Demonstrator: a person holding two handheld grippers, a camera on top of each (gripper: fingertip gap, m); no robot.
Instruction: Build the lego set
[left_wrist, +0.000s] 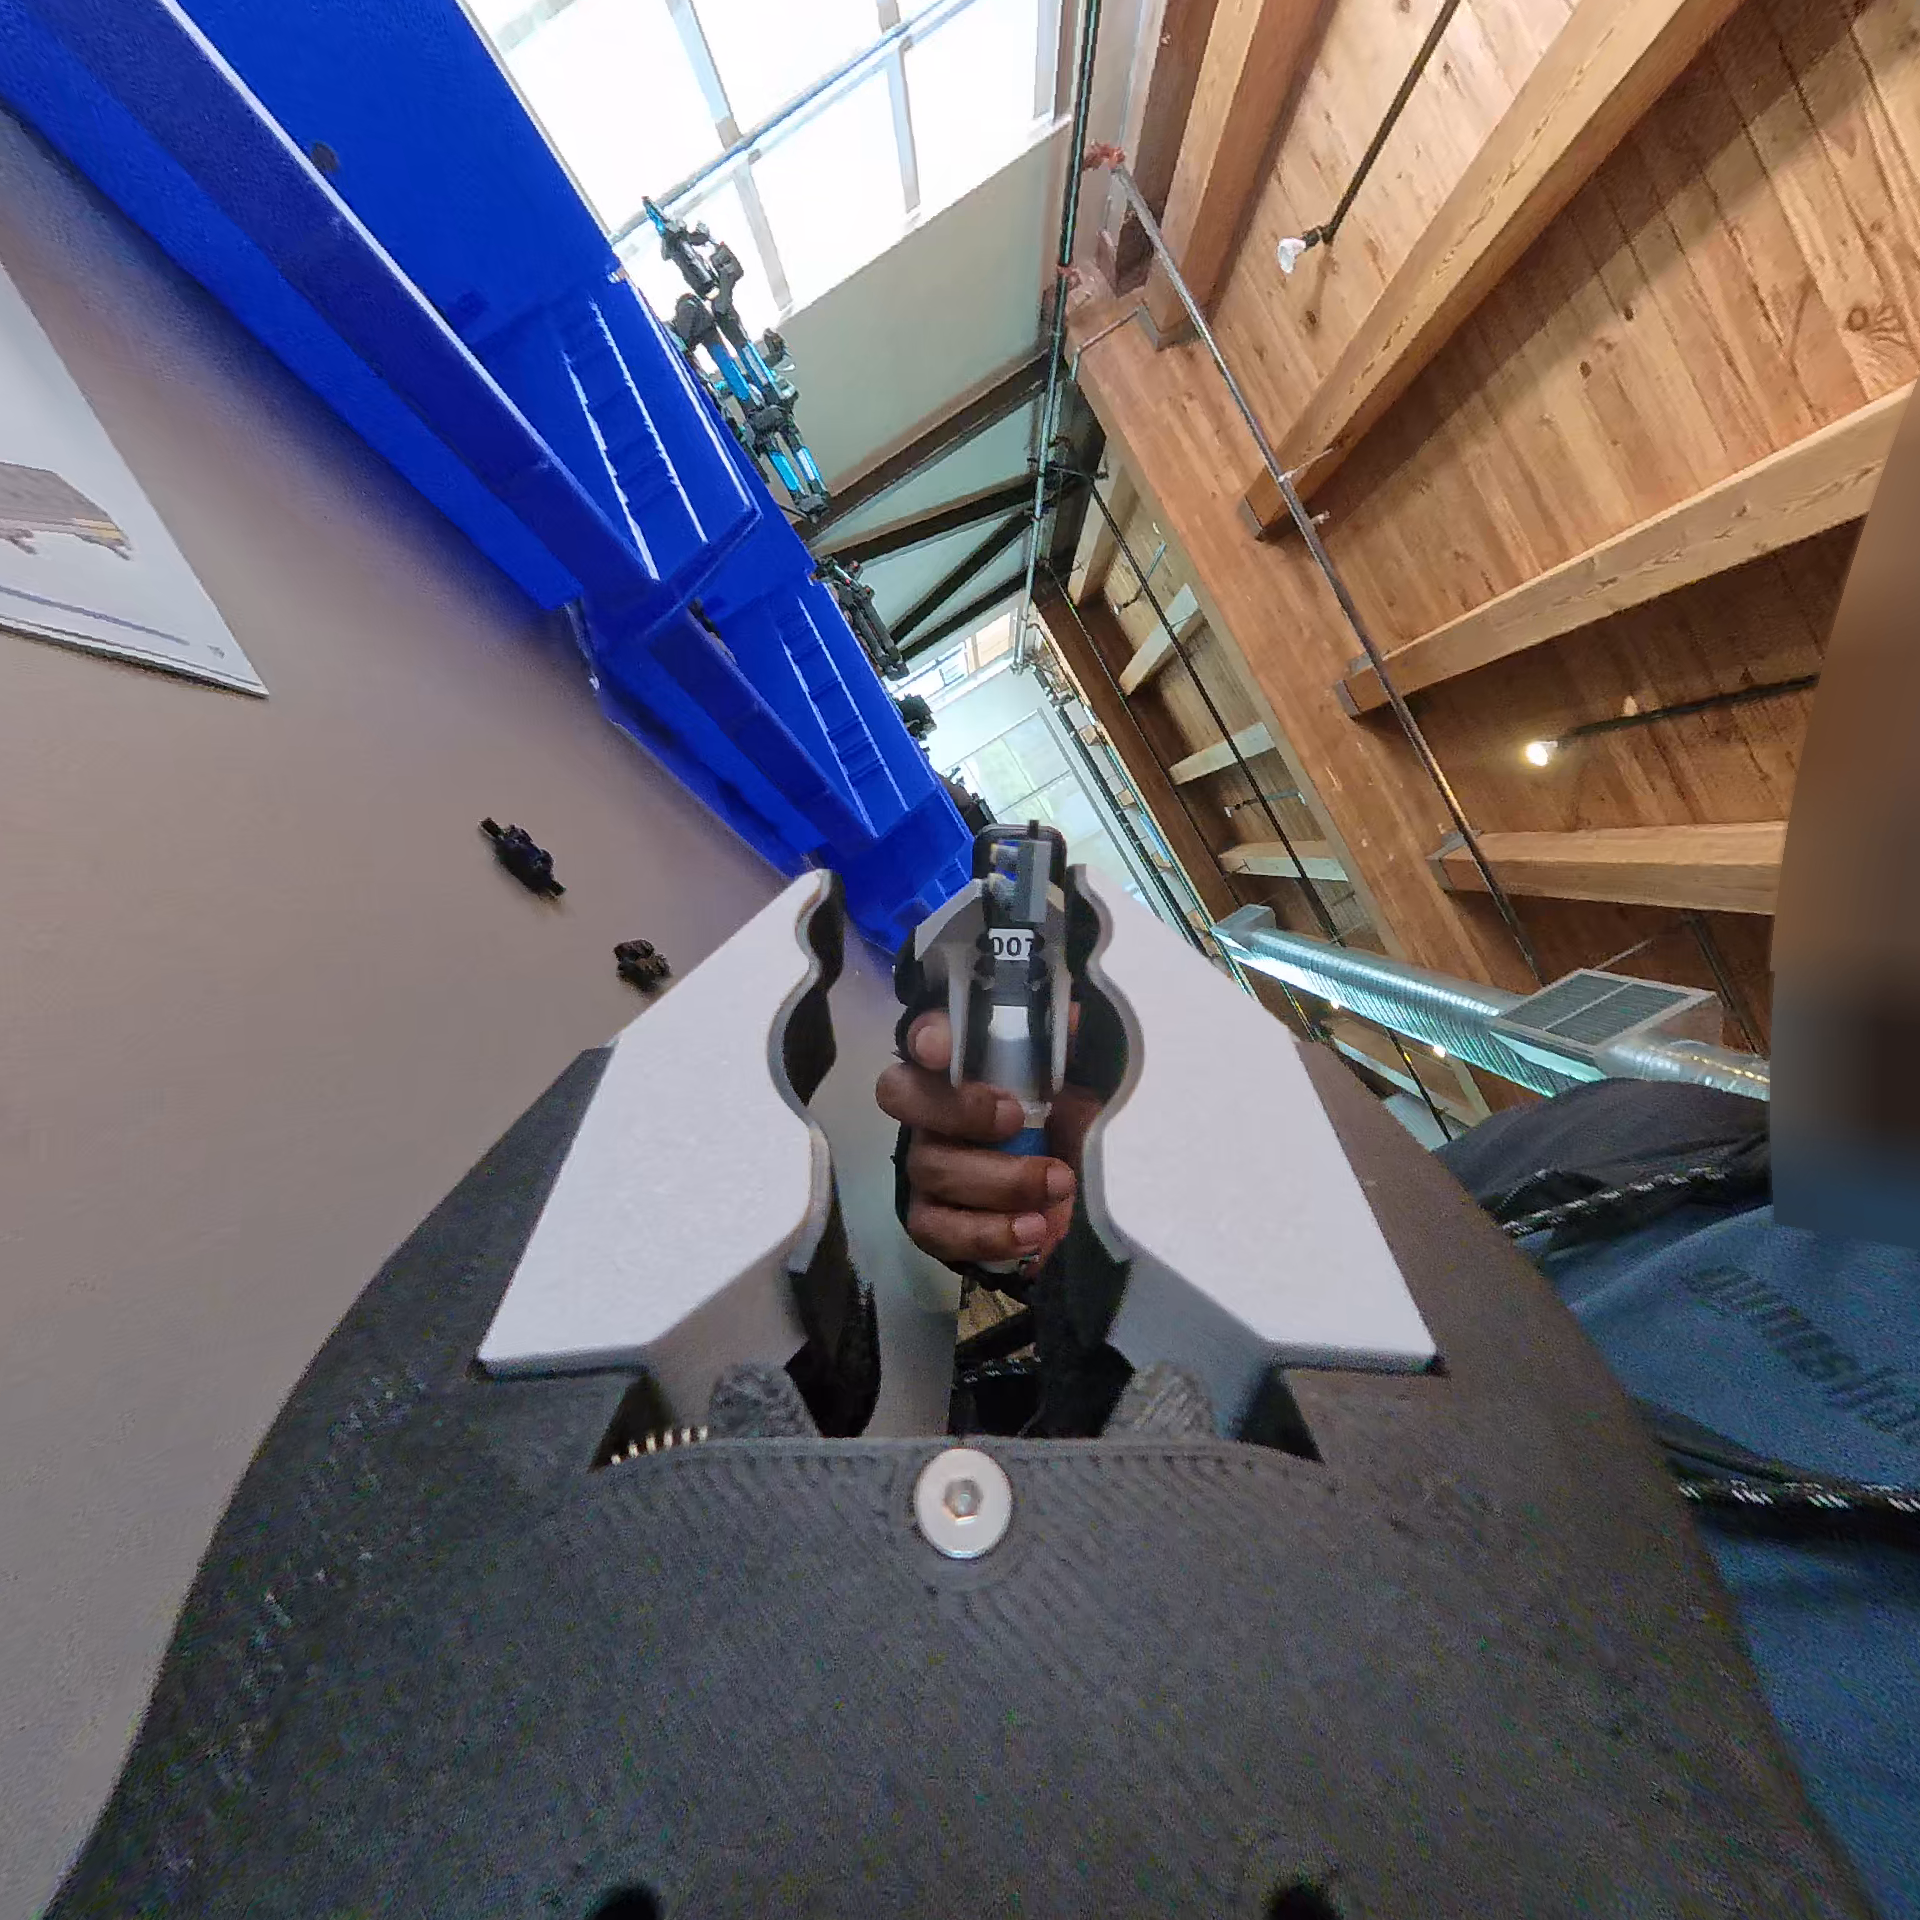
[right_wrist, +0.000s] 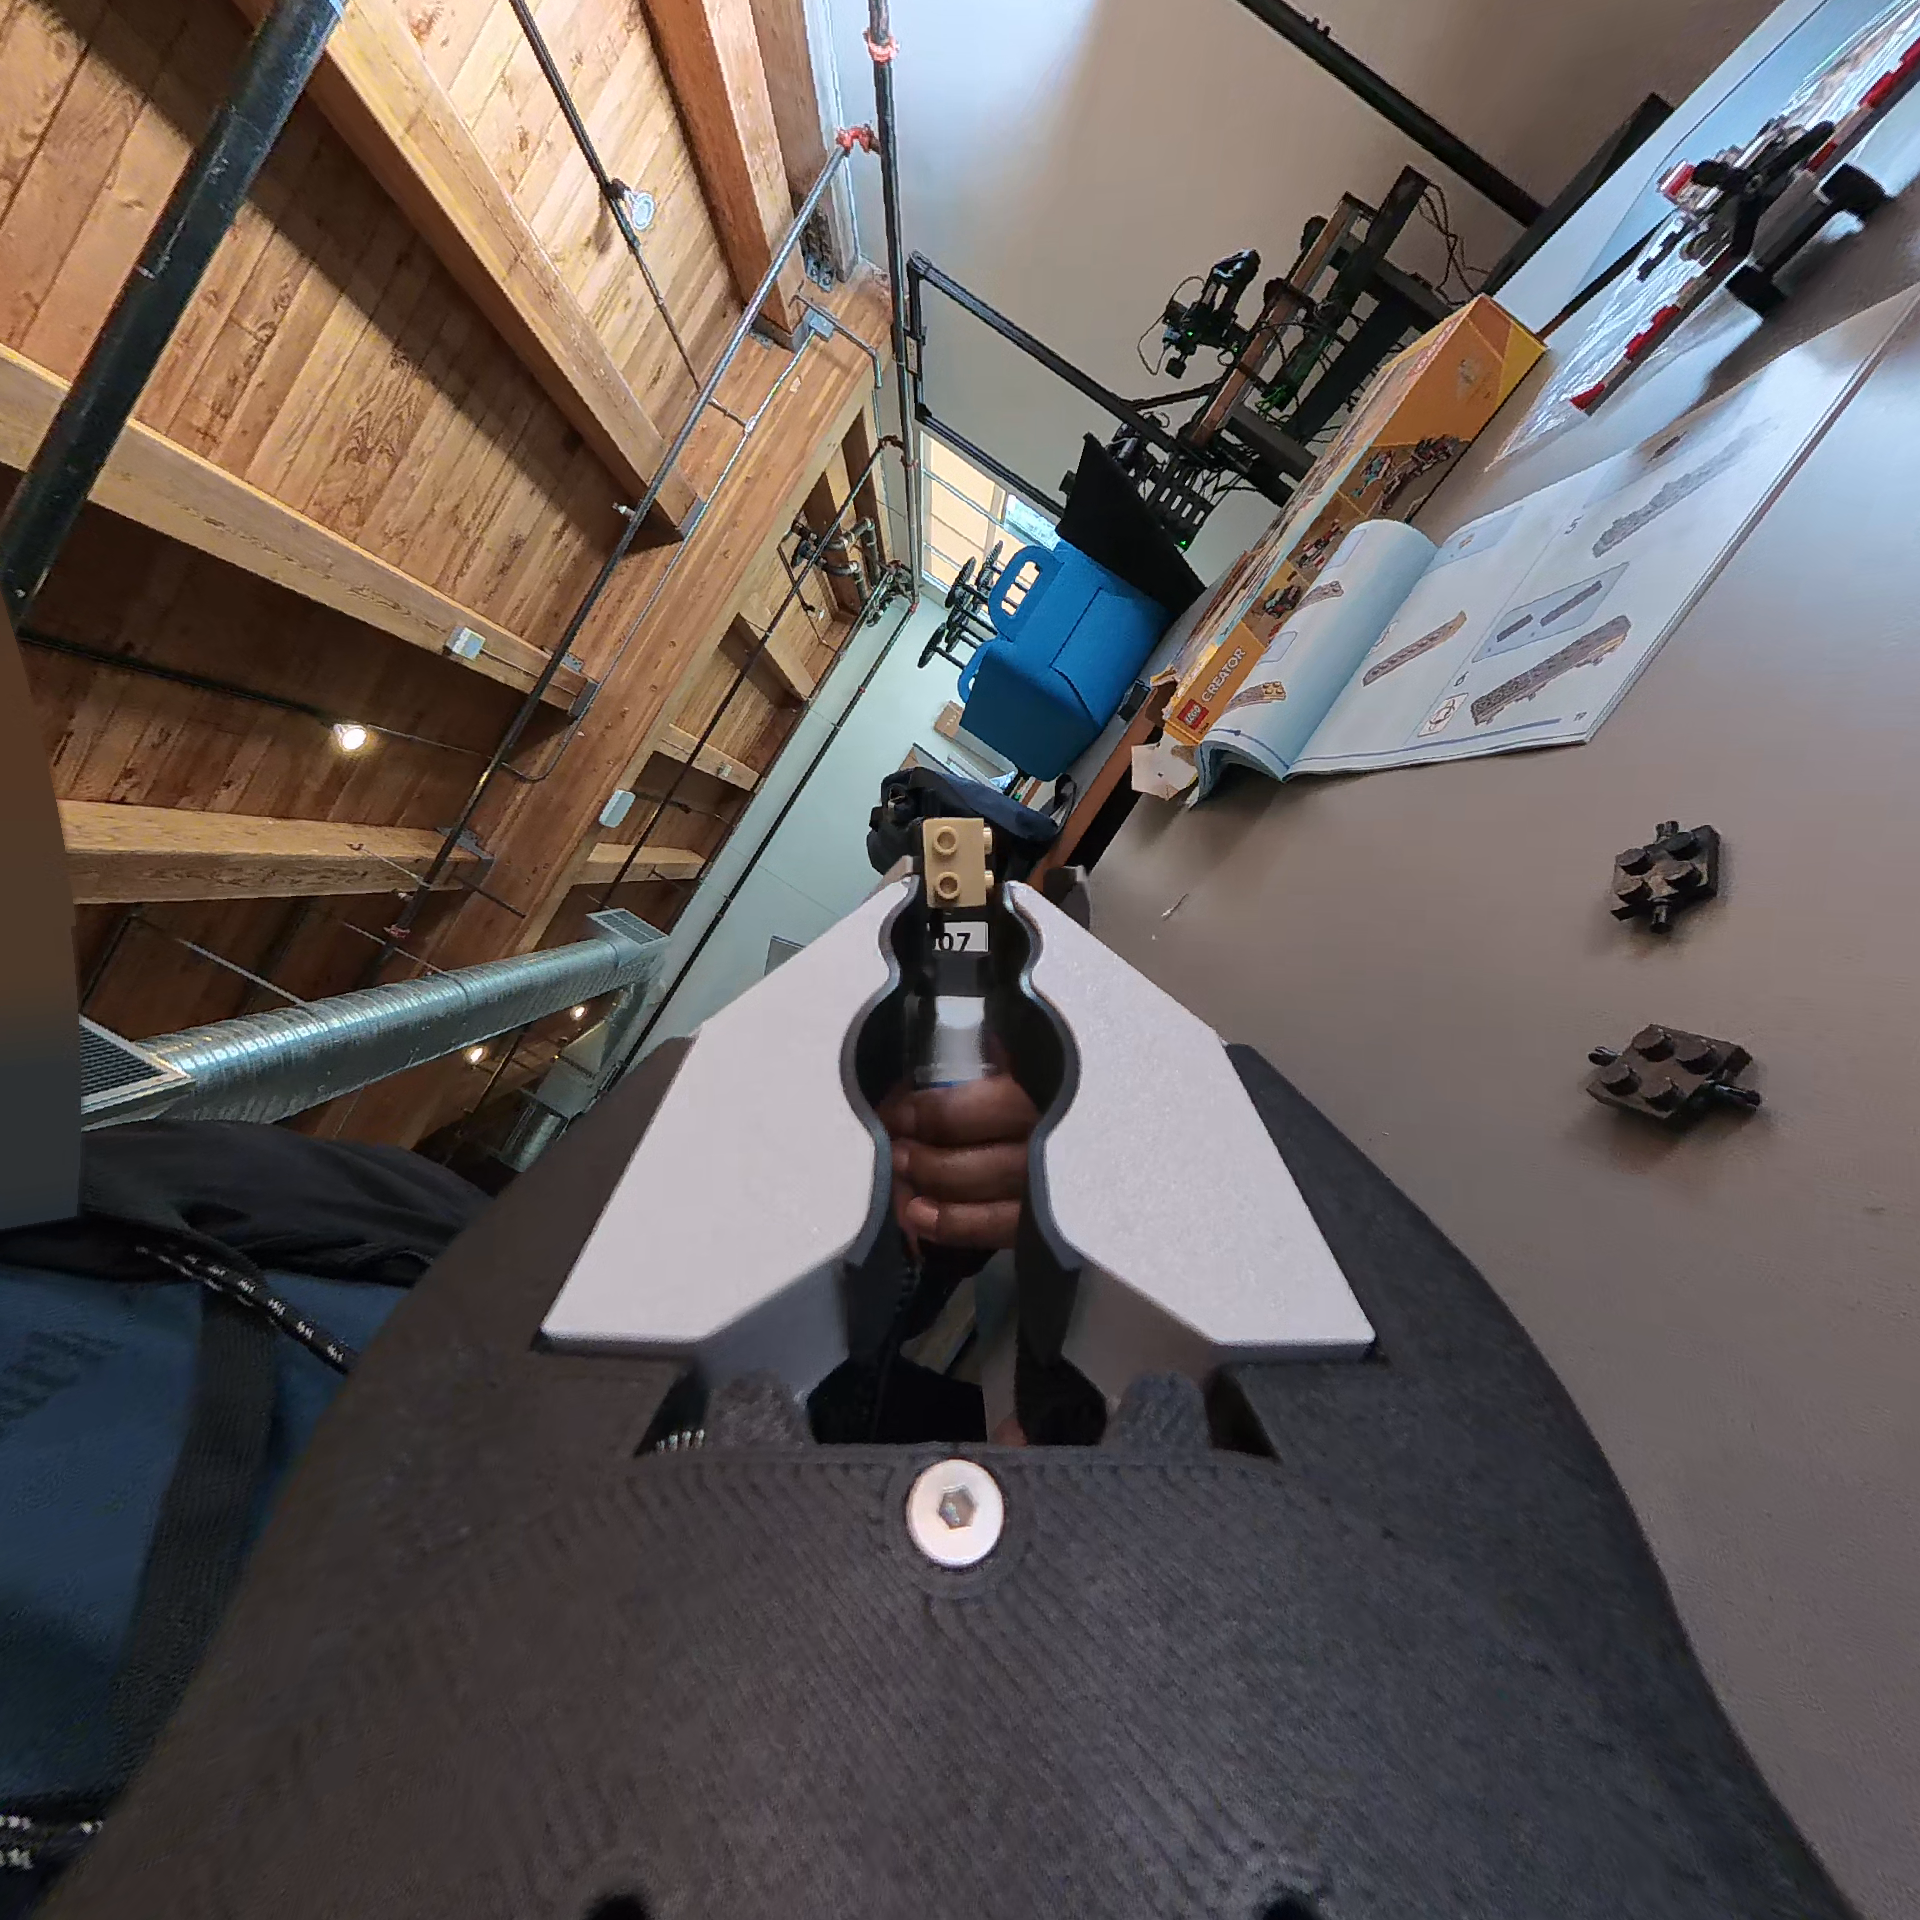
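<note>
We hold the right hand-held gripper (right_wrist: 961, 888) pinching a small tan studded Lego brick (right_wrist: 955, 860) at its tips. The left hand-held gripper (left_wrist: 951, 883) stands spread, empty. Two black Lego plates (right_wrist: 1668, 871) lie apart on the grey desk (right_wrist: 1455, 1039).

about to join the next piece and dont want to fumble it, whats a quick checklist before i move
1. Right gripper has a piece: ok, shut on the tan brick at its fingertips.
2. Grip depth on the brick: cannot tell, the contact is hidden.
3. Left gripper free to take a part: ok, open and empty.
4. Next parts available: ok, two black plates lie apart on the table.
5. Booklet open: ok, lying open on the table.
6. Grippers lined up: ok, they face each other in the air above the table.
</note>
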